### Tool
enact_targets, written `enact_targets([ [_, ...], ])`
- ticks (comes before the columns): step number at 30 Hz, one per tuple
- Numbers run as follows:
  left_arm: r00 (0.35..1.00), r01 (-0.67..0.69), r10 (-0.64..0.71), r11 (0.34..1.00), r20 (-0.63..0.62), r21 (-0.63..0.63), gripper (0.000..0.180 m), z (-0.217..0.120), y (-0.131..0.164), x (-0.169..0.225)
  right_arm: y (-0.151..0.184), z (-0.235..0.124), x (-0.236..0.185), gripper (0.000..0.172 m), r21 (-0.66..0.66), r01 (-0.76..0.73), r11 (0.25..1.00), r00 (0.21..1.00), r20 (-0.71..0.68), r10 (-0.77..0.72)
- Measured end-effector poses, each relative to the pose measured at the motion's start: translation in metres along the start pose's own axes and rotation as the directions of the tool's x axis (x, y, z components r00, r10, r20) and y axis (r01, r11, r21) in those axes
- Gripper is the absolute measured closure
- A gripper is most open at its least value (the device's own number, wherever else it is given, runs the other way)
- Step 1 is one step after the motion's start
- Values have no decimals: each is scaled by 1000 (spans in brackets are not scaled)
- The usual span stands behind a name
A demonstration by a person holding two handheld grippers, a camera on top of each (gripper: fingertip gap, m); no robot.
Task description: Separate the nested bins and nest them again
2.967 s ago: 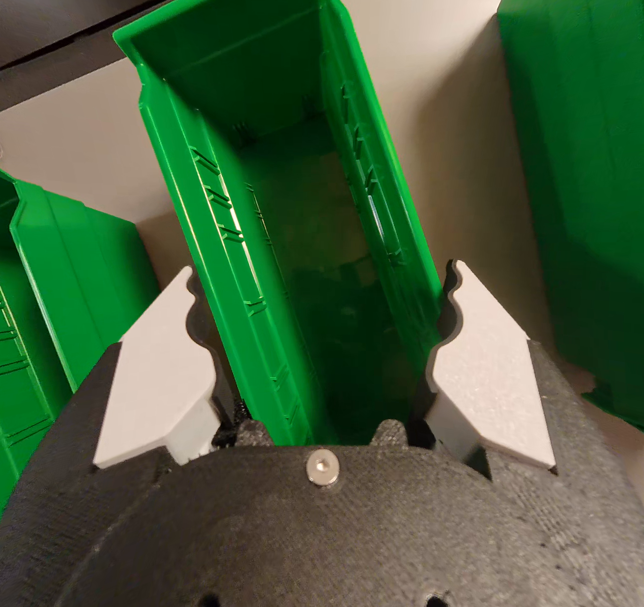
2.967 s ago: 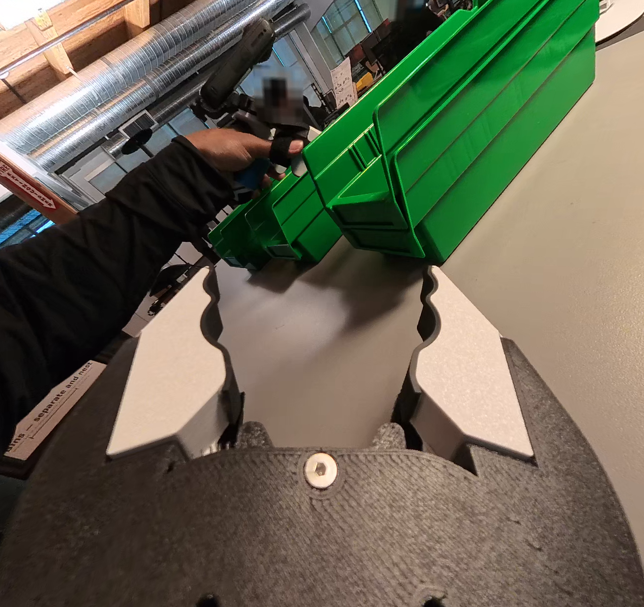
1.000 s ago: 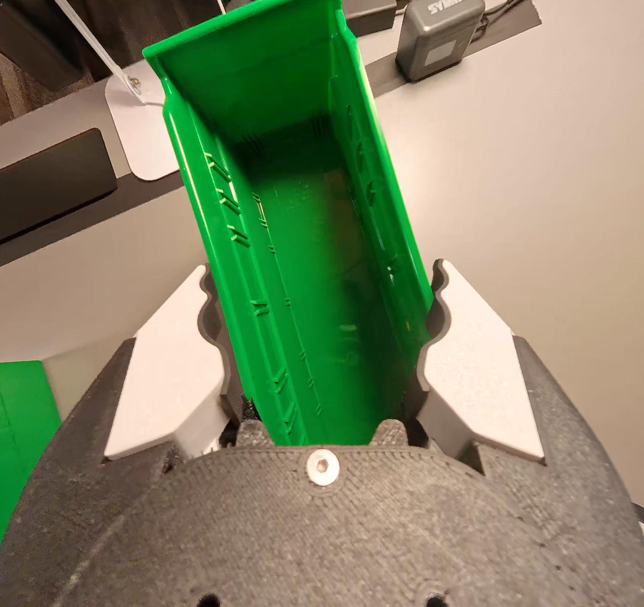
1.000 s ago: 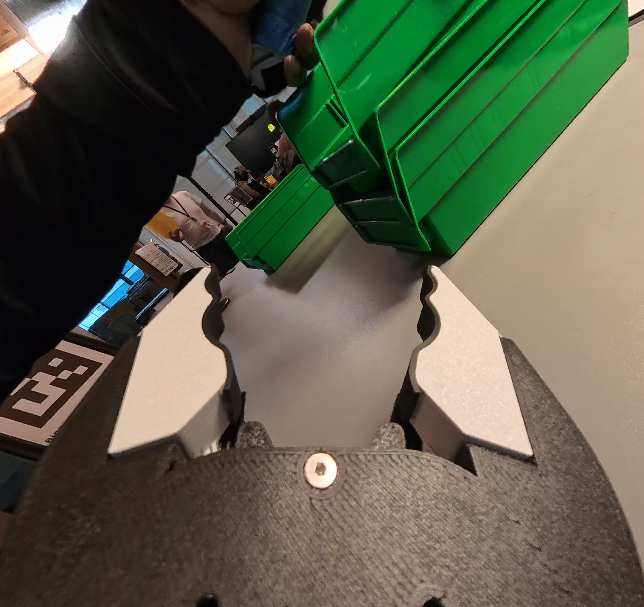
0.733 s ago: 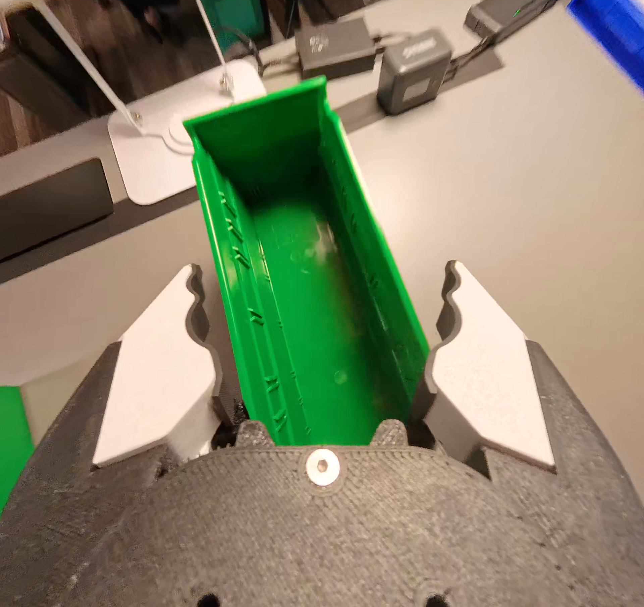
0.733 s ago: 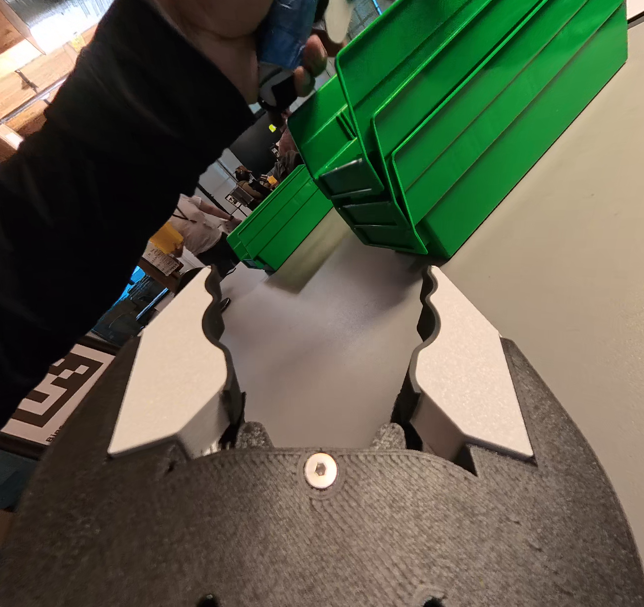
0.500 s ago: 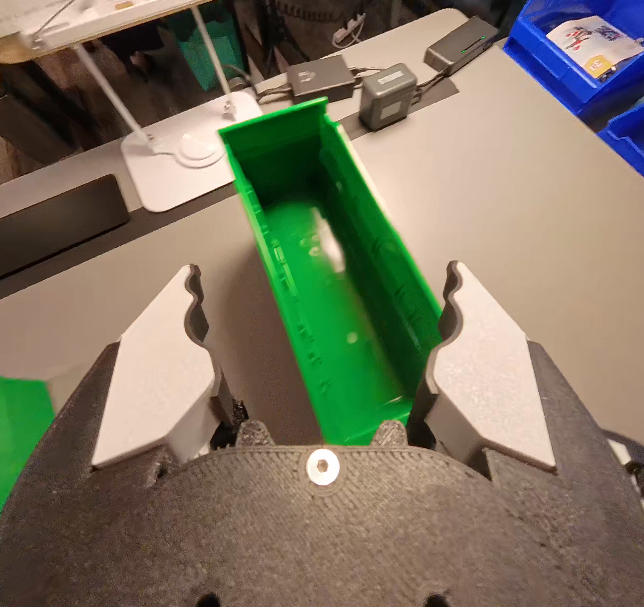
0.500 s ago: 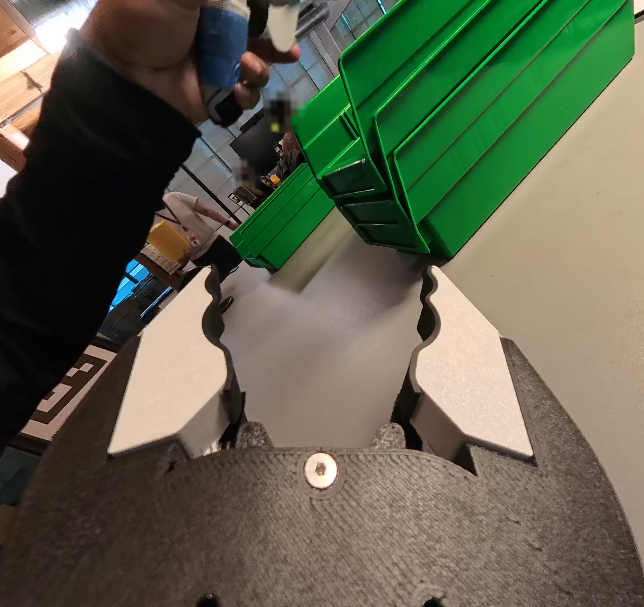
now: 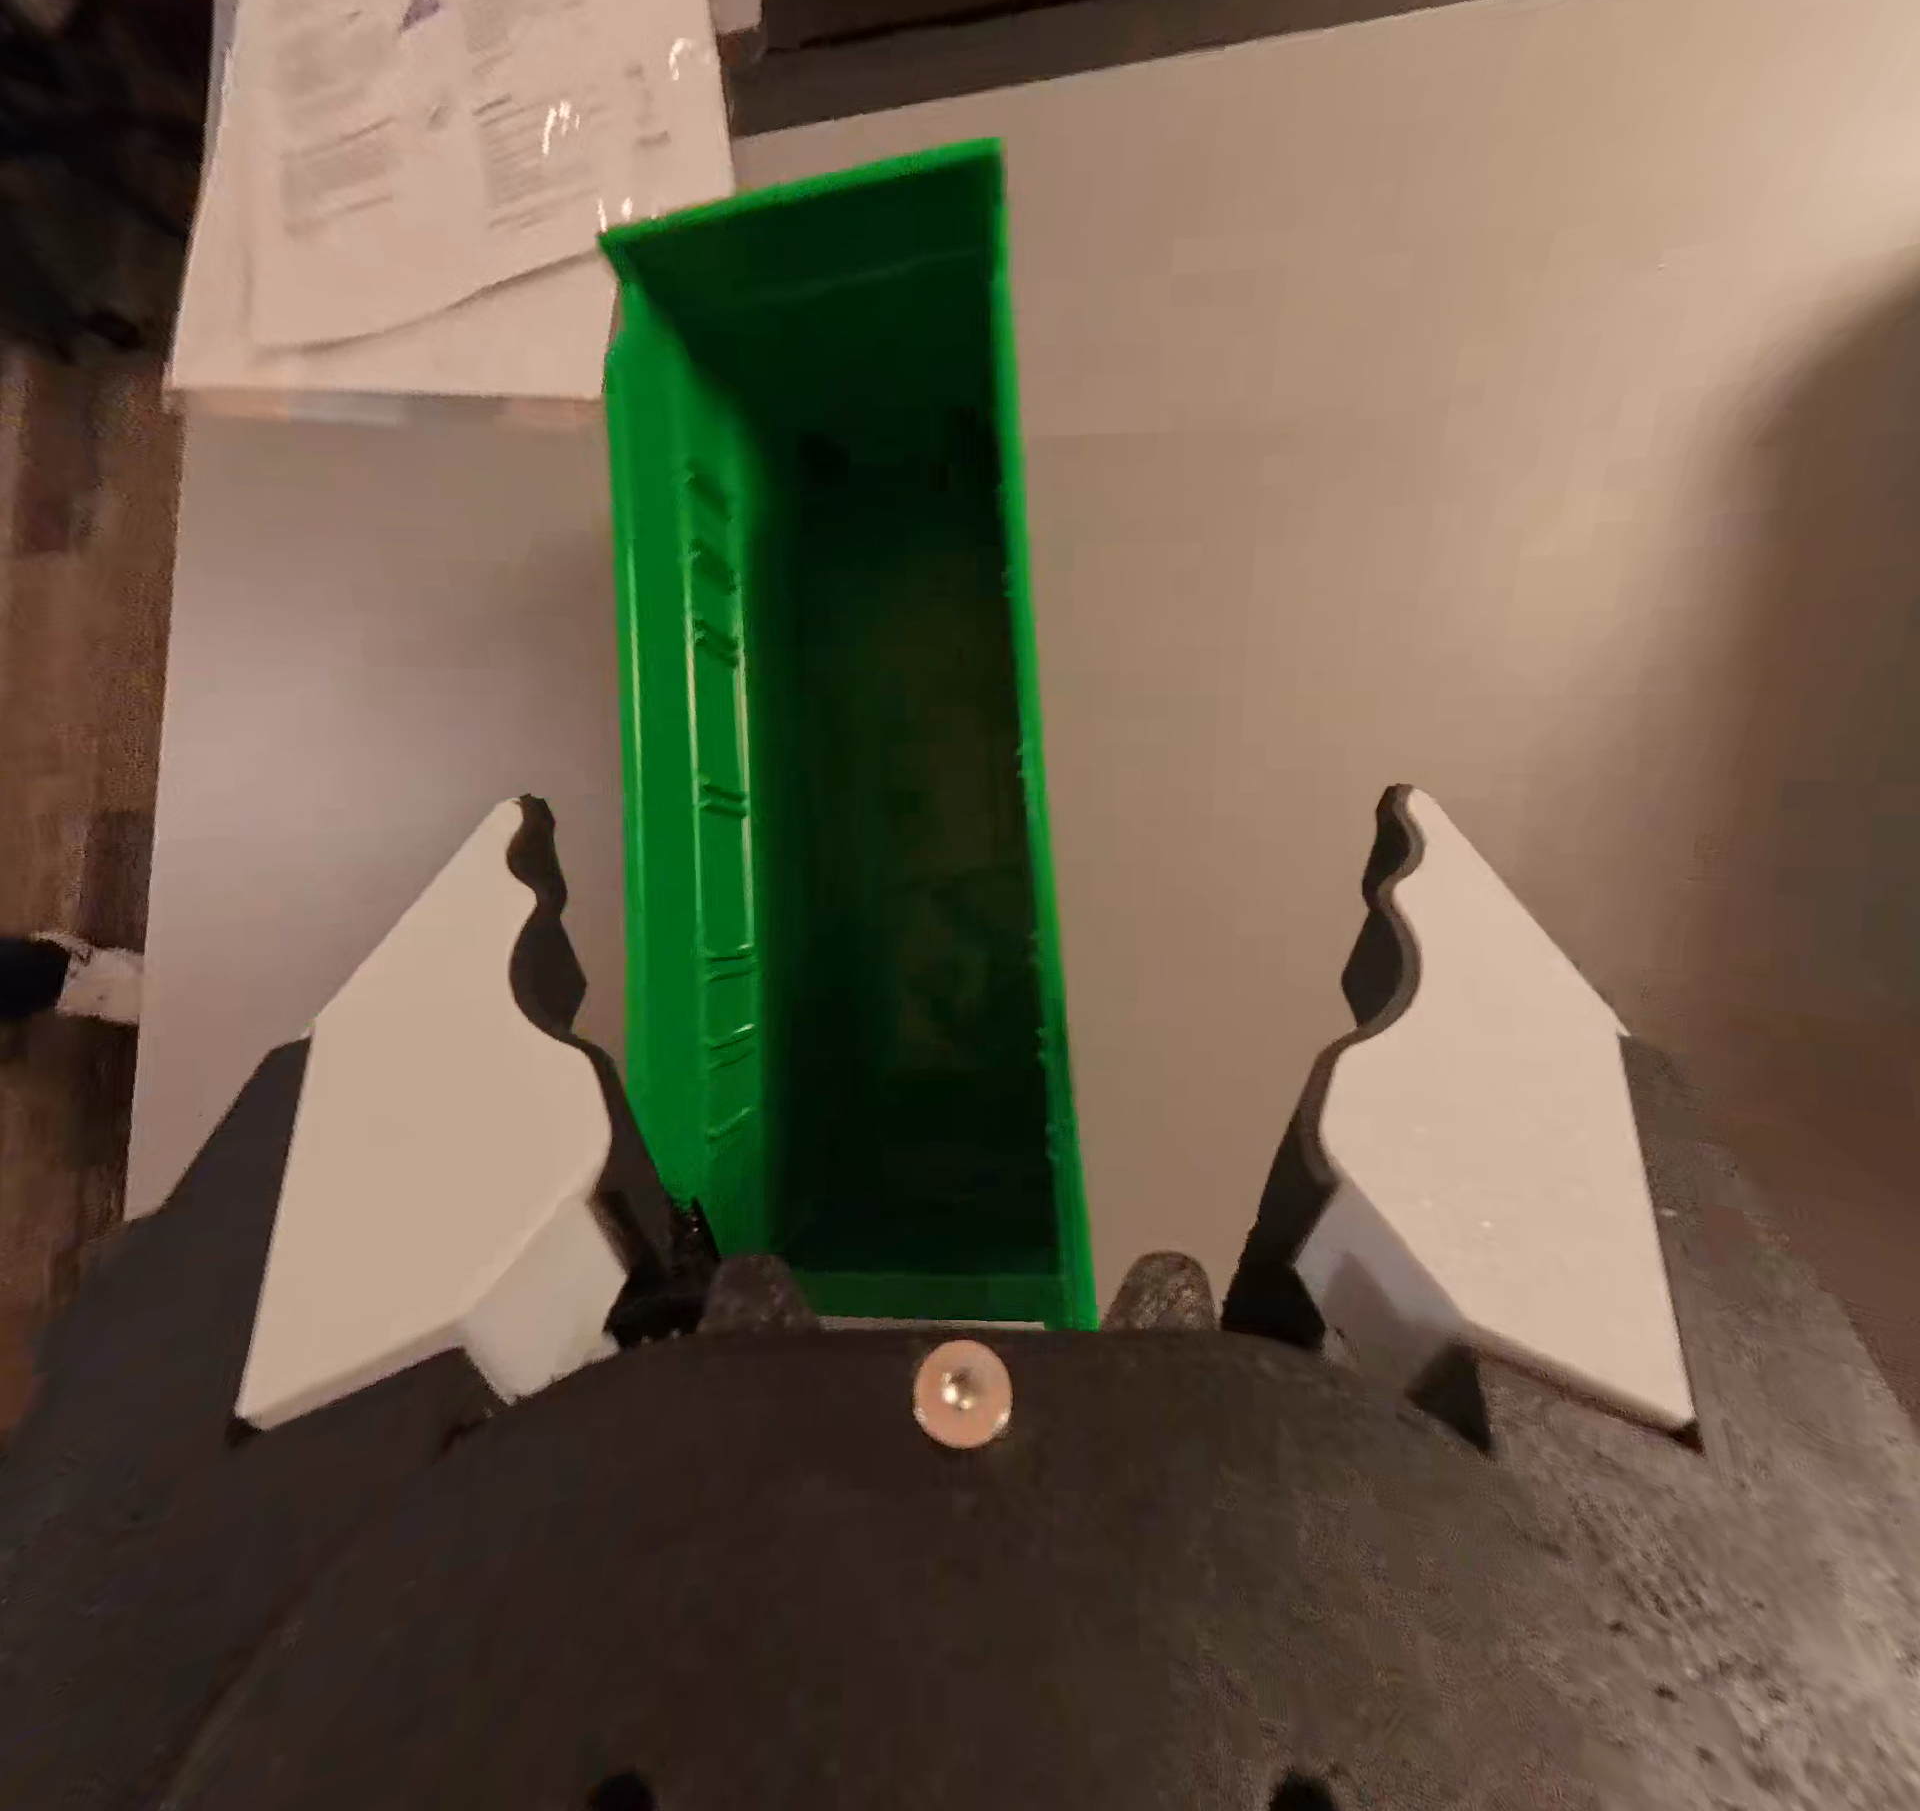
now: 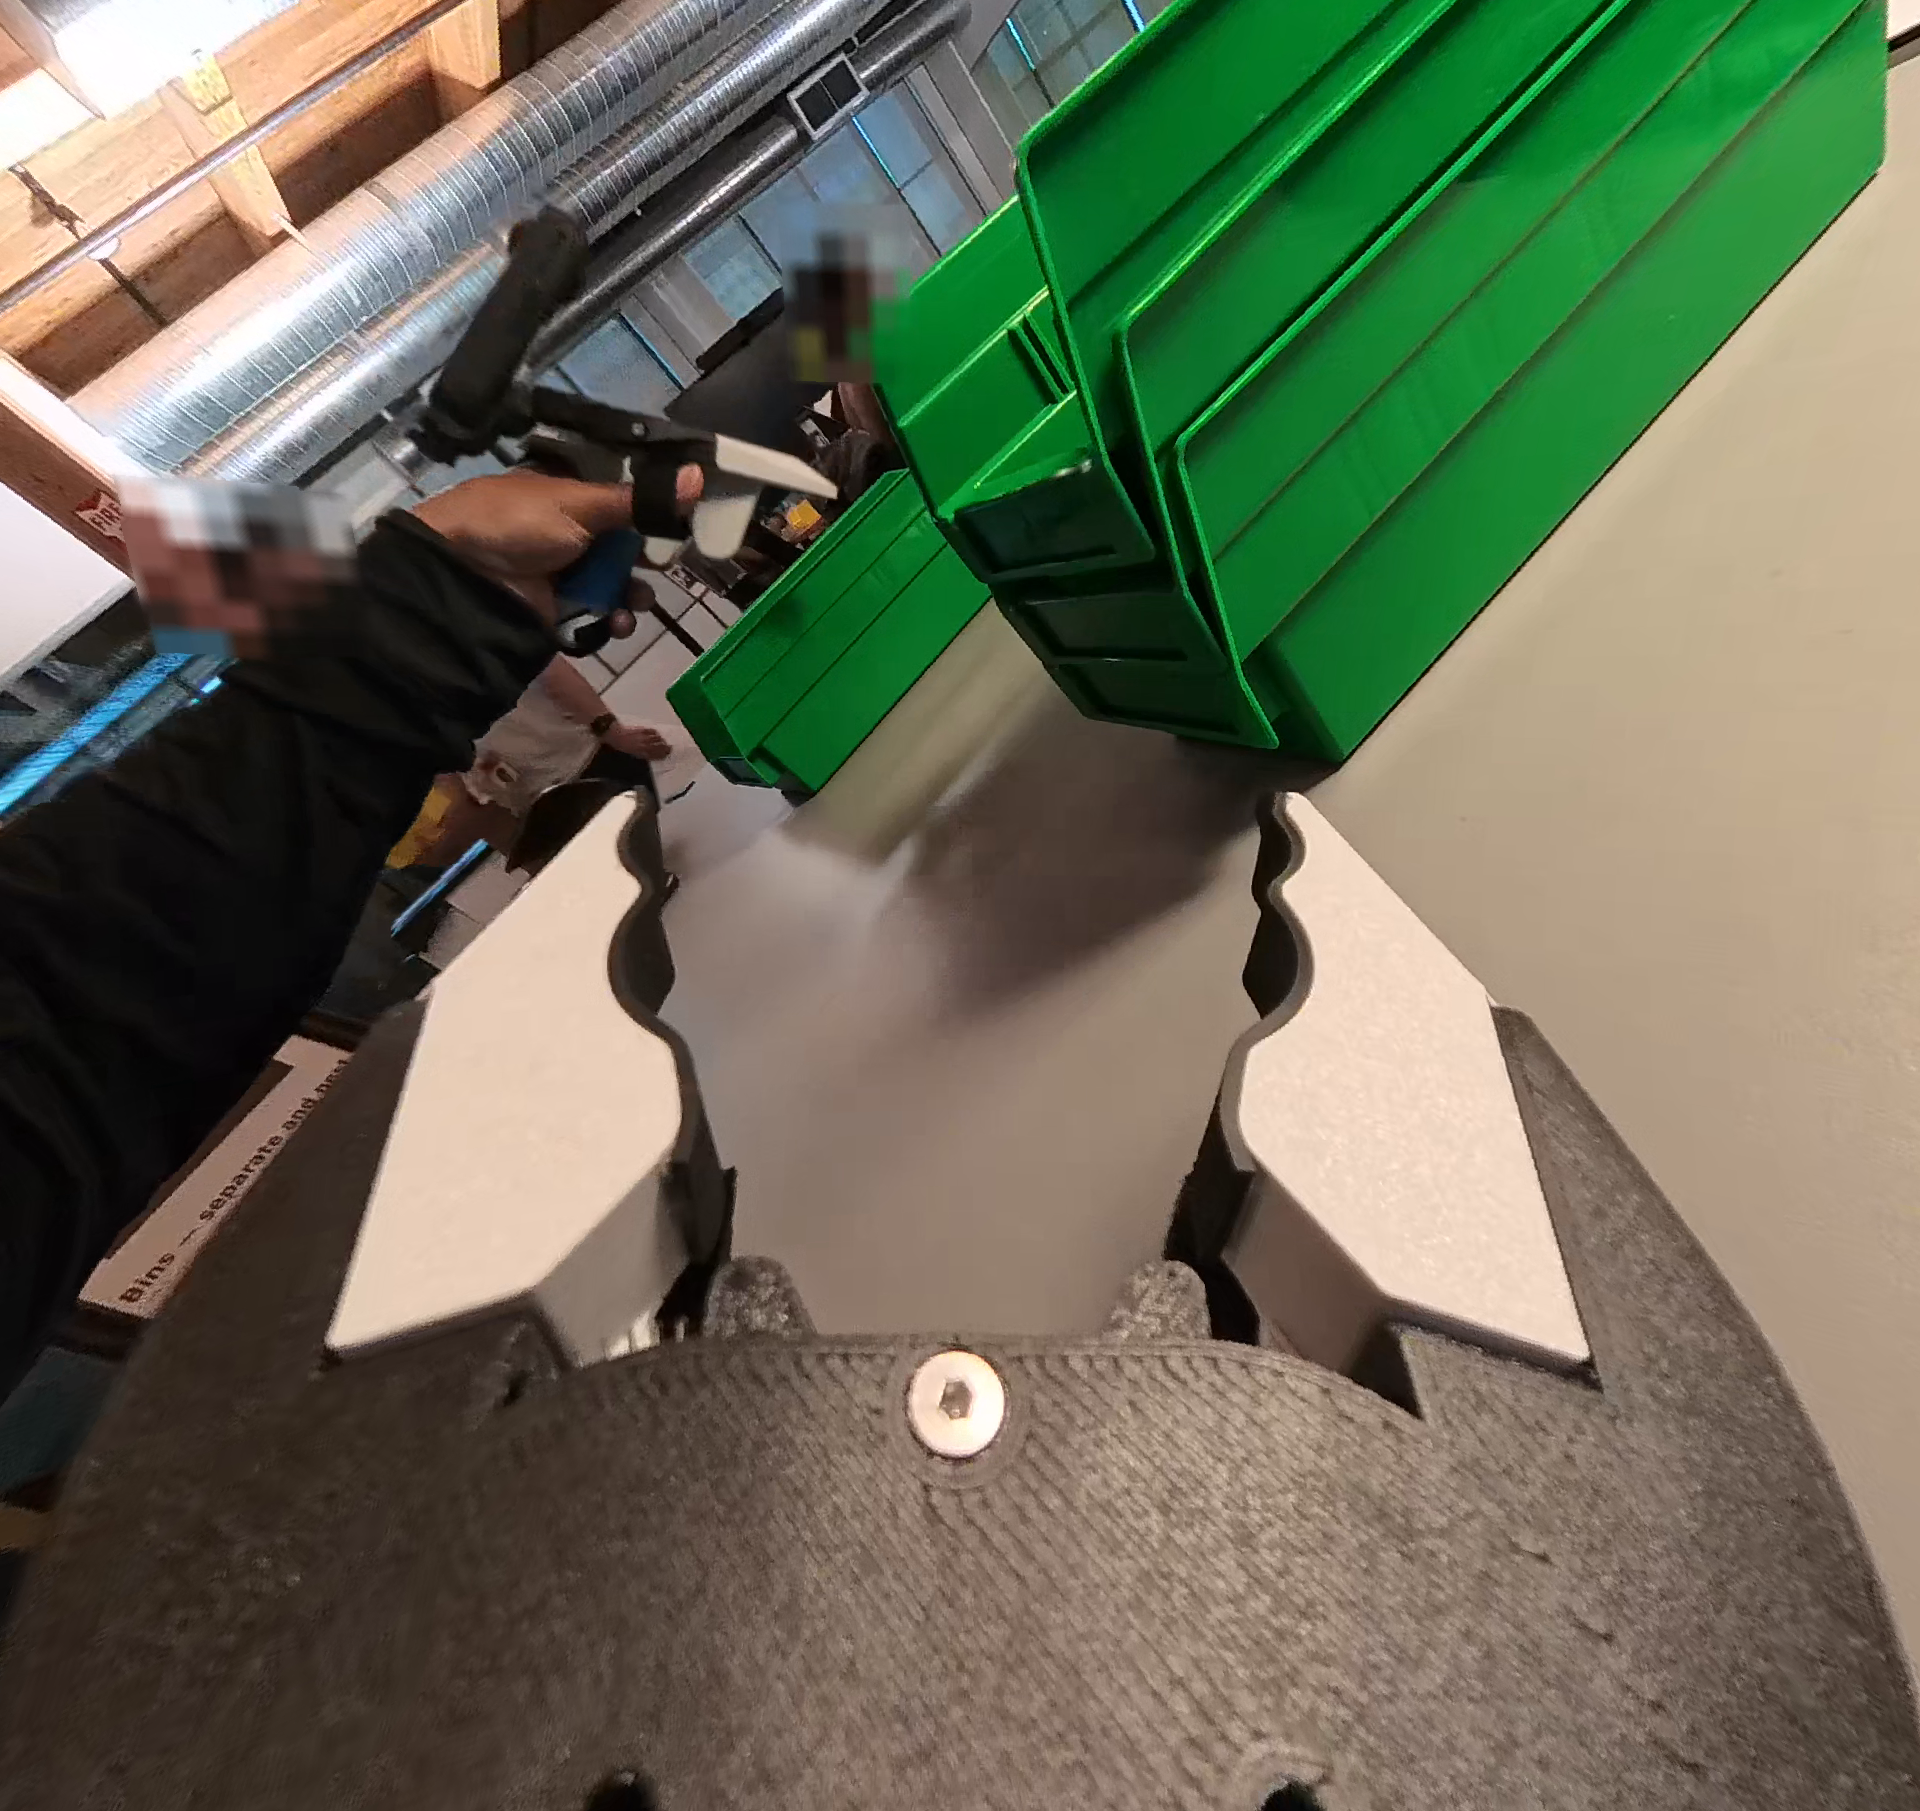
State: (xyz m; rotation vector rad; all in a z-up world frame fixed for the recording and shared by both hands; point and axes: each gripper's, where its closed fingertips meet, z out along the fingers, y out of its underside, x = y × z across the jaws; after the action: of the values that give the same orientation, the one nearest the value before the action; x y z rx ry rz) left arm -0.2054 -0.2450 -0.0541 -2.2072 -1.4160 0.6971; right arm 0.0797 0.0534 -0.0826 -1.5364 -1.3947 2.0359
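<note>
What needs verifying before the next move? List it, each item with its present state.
1. Left gripper open: ok. Both fingers stand clear of the green bin, with table showing on each side.
2. Green bin released: ok in the left wrist view; whether it sits flat on the table cannot tell.
3. Right gripper free for a grasp: ok. Only bare table lies between its fingers.
4. Nested stack in front of the right gripper: ok, resting on the table.
5. Separate bin beyond the stack: ok, apart from it.
6. Number of bins left in the stack: cannot tell.
</note>
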Motion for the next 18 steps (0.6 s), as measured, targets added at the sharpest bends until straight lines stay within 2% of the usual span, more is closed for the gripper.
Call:
enact_targets([
  [8, 998, -7, 17, 990, 67, -142, 29, 44, 32, -35, 1, 1, 1, 58, -9, 1, 1000, 1000, -8, -1],
  [11, 999, -22, 27, 977, 20, -213, 46, 53, 45, -31, 1, 1, 1, 59, -8, -3, 1000, 1000, -4, 3],
  [14, 996, -69, 79, 971, 37, -231, 55, 53, 47, -33, 1, 1, 1, 59, -8, -6, 1000, 1000, 0, 6],
  [18, 997, -82, 80, 971, -18, -225, 61, 48, 45, -20, 1, 1, 0, 59, -8, -9, 1000, 1000, 8, 9],
])
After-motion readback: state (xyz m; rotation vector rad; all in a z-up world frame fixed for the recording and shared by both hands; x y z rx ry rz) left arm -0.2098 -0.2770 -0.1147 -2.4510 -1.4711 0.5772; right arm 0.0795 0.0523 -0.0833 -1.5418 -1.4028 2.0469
